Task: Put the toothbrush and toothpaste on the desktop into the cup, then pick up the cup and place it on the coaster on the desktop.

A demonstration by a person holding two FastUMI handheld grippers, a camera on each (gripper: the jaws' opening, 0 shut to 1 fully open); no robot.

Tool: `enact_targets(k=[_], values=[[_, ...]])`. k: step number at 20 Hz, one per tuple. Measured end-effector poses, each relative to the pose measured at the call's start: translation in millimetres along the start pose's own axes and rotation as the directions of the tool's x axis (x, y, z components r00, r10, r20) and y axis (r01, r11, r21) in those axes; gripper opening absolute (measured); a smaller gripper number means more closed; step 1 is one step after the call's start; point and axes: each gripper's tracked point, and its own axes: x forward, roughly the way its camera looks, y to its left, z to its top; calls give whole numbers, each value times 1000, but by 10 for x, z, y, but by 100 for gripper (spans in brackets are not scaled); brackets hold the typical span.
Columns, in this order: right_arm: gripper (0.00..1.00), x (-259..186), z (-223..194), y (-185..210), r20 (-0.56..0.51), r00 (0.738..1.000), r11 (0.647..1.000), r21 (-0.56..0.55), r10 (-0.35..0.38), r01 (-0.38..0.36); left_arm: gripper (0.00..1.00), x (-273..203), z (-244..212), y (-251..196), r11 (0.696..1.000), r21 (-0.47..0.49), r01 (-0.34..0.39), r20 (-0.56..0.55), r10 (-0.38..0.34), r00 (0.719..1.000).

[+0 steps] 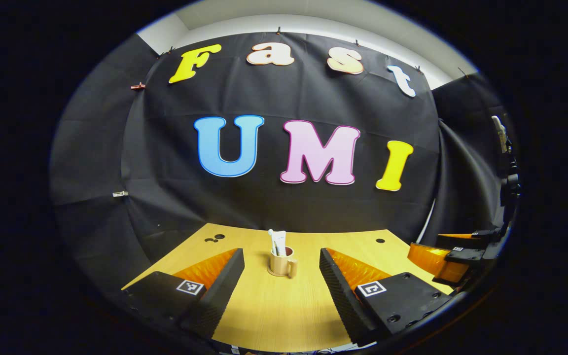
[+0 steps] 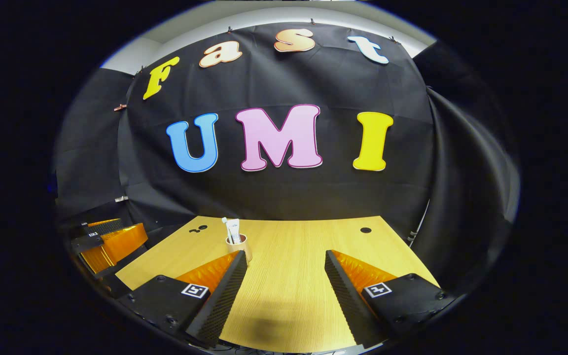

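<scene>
A tan cup (image 1: 282,263) with a handle stands upright mid-desktop, its base on a thin tan disc that looks like the coaster (image 1: 277,272). A white toothpaste tube (image 1: 280,242) and a toothbrush (image 1: 272,237) stick up out of it. My left gripper (image 1: 281,252) is open, level with the cup but short of it, touching nothing. In the right gripper view the cup (image 2: 240,244) with the tube (image 2: 233,229) stands just beyond my left fingertip (image 2: 238,261), which hides its base. My right gripper (image 2: 286,254) is open and holds nothing.
The wooden desktop (image 1: 284,305) has small black holes near its back corners (image 1: 380,240). The right gripper (image 1: 454,256) hangs off the table's right edge in the left gripper view; the left gripper (image 2: 106,241) hangs off the left edge in the right gripper view.
</scene>
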Motion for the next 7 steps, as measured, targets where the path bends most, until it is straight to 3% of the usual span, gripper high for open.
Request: enact_targets(k=[7], values=[[98,-186,-321,105,-54,999,999,48,7,-4,97,-265,-146,-142,996,33,83,-8,-83,997]])
